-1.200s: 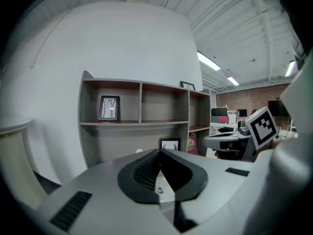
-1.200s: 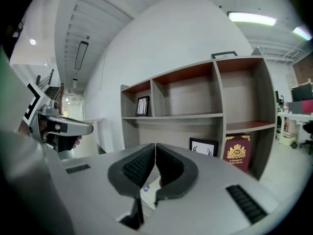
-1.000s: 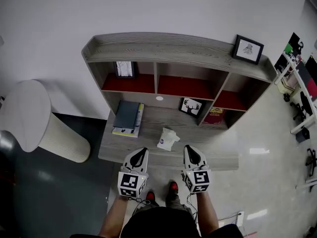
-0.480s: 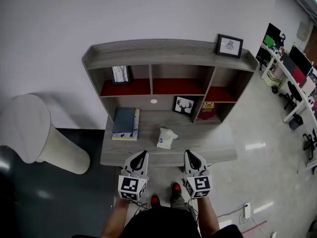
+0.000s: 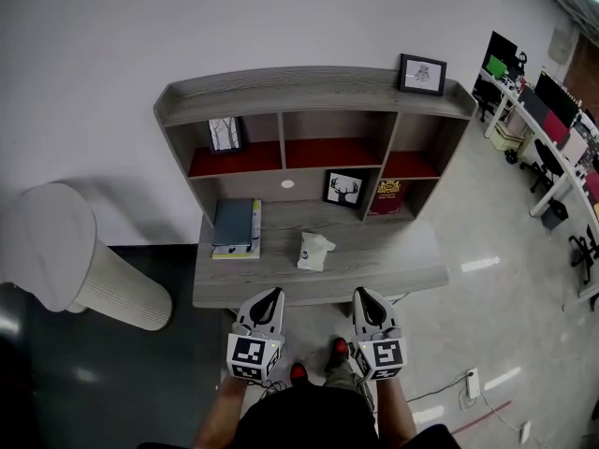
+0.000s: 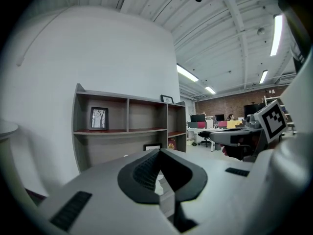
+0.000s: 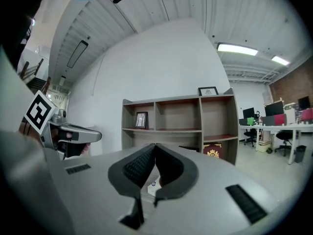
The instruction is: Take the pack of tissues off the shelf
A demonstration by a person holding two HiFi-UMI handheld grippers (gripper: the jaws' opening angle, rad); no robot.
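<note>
The white pack of tissues (image 5: 314,250) lies on the grey lower surface of the wooden shelf unit (image 5: 309,90), near its middle. Both grippers hover side by side just in front of the surface's front edge, short of the pack. My left gripper (image 5: 270,295) is shut with nothing in it, and its jaw tips meet in the left gripper view (image 6: 159,151). My right gripper (image 5: 361,294) is shut and empty too (image 7: 155,145). A corner of the tissue pack (image 7: 152,186) shows through the gap under the right jaws.
A stack of books (image 5: 235,227) lies left of the pack. A deer picture (image 5: 343,189) and a red box (image 5: 388,195) stand at the back. Framed pictures (image 5: 422,74) (image 5: 223,134) sit higher up. A white round pedestal (image 5: 65,251) stands at left, office desks (image 5: 543,110) at right.
The head view has shifted and the shelf sits a little further away. Both grippers have drawn back from over the front edge. The tissue pack has not moved.
</note>
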